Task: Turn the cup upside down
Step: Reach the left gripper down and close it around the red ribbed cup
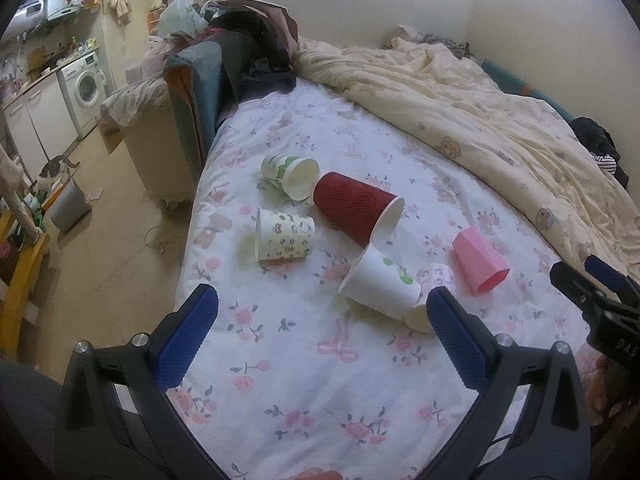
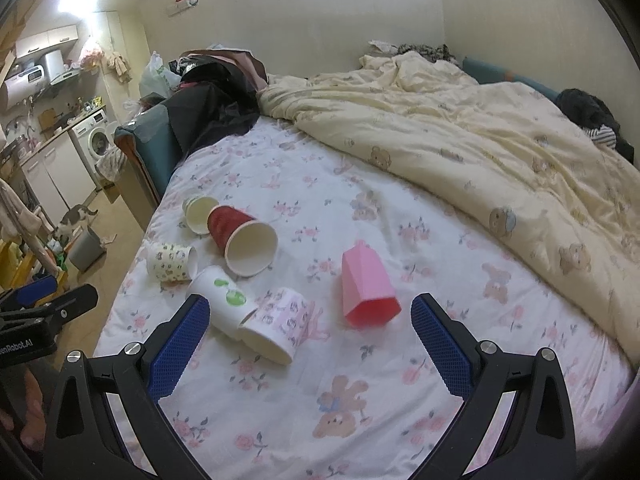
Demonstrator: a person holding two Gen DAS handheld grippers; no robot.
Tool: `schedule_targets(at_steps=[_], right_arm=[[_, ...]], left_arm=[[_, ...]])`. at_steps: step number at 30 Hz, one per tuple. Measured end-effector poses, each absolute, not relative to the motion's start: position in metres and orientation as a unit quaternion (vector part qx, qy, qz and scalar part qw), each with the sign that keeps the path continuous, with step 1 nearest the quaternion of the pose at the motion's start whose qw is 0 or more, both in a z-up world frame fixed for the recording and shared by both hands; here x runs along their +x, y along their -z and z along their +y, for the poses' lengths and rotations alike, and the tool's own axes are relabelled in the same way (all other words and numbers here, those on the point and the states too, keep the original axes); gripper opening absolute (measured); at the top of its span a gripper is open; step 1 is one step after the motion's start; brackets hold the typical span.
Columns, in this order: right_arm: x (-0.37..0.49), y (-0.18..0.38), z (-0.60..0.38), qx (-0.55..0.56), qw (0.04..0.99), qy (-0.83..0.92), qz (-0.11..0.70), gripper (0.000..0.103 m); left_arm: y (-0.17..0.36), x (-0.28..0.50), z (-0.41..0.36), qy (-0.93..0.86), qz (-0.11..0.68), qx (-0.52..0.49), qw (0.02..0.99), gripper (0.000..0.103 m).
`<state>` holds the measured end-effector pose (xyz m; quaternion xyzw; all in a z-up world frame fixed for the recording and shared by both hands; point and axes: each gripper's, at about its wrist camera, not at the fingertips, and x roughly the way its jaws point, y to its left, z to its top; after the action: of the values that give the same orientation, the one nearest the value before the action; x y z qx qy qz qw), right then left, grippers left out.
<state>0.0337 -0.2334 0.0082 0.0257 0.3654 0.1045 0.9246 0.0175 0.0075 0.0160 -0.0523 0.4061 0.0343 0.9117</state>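
Several cups lie on their sides on the floral bed sheet (image 1: 304, 360). A red ribbed cup (image 1: 354, 208) (image 2: 240, 236), a pink faceted cup (image 1: 480, 260) (image 2: 368, 286), a white cup with a green print (image 1: 380, 284) (image 2: 220, 300), a pink-patterned cup (image 2: 276, 326), a cartoon-print cup (image 1: 284, 234) (image 2: 170, 262) and a green-and-white cup (image 1: 290, 176) (image 2: 198, 212). My left gripper (image 1: 320, 336) is open and empty above the sheet, near the white cup. My right gripper (image 2: 310, 340) is open and empty, near the pink-patterned cup.
A crumpled cream duvet (image 2: 460, 140) covers the far and right side of the bed. Dark clothes and bags (image 1: 248, 52) pile at the headboard. The bed's left edge drops to the floor, with a grey bin (image 1: 70, 206) and a cat (image 2: 76, 218).
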Motion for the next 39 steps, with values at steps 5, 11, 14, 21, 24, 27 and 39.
schedule_targets(at_steps=[5,11,14,21,24,27,39], right_arm=[[0.058,-0.012,-0.236,0.033,0.923,-0.108,0.368,0.103],[0.090,-0.011,-0.232,0.023,0.920,-0.111,0.376,0.103],[0.105,-0.006,-0.230,0.024,0.915,-0.116,0.385,0.103],[0.134,0.006,-0.228,0.021,0.910,-0.114,0.397,0.103],[0.138,0.013,-0.232,0.021,0.909,-0.110,0.401,0.103],[0.137,0.021,-0.240,0.026,0.905,-0.092,0.414,0.103],[0.159,0.041,-0.273,0.050,0.895,-0.030,0.442,0.103]], left_arm=[[-0.022,0.036,0.013,-0.037,0.408,-0.056,0.911,0.103],[-0.018,0.065,0.016,-0.060,0.431,-0.031,0.900,0.103],[-0.014,0.083,0.018,-0.059,0.448,-0.043,0.891,0.103],[-0.006,0.116,0.016,-0.056,0.474,-0.057,0.877,0.103],[-0.001,0.131,0.018,-0.064,0.483,-0.068,0.871,0.102],[0.000,0.146,0.018,-0.072,0.484,-0.075,0.869,0.102],[0.043,0.244,0.021,-0.120,0.546,-0.191,0.807,0.097]])
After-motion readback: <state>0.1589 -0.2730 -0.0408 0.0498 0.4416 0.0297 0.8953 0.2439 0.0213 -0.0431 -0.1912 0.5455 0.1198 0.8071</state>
